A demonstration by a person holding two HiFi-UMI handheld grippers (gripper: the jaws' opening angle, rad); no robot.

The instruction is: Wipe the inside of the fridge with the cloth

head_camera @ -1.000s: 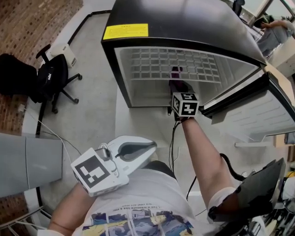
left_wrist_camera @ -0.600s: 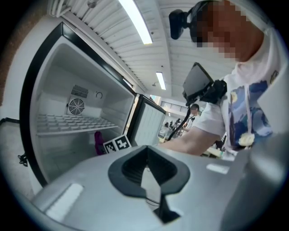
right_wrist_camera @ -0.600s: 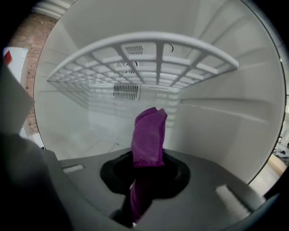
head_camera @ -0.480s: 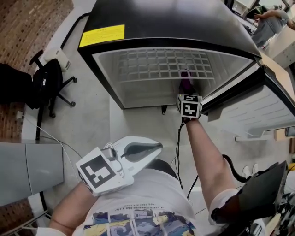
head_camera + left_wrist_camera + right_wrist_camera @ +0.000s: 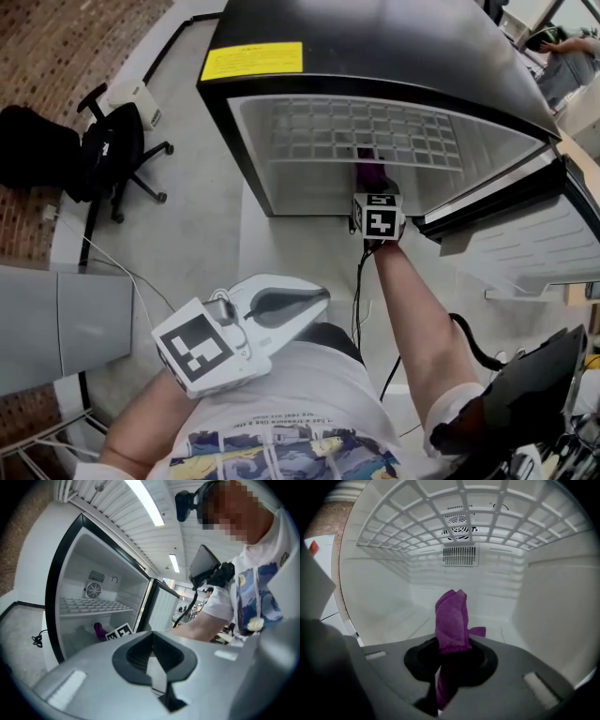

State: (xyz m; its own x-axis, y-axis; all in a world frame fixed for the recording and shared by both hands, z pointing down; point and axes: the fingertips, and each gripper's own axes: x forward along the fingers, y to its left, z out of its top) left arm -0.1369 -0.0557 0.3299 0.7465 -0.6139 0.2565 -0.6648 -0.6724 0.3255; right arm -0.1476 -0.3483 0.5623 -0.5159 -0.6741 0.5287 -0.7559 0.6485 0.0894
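Fingers (image 5: 520, 670) of the right gripper (image 5: 451, 663) are clamped on the purple cloth (image 5: 452, 618). They sit just inside the open fridge (image 5: 223, 122), under its wire shelf (image 5: 440, 508) and over the front edge of the fridge floor (image 5: 401, 625). The cloth juts straight ahead of the fingers, its long axis pointing at the back wall, and I cannot tell whether its tip touches the floor. The right wall (image 5: 555, 602) looks the nearer side, so tipping down or right should start a wipe. The left gripper (image 5: 317, 298), pressed together on nothing, hangs by the person's torso, well apart from the fridge.
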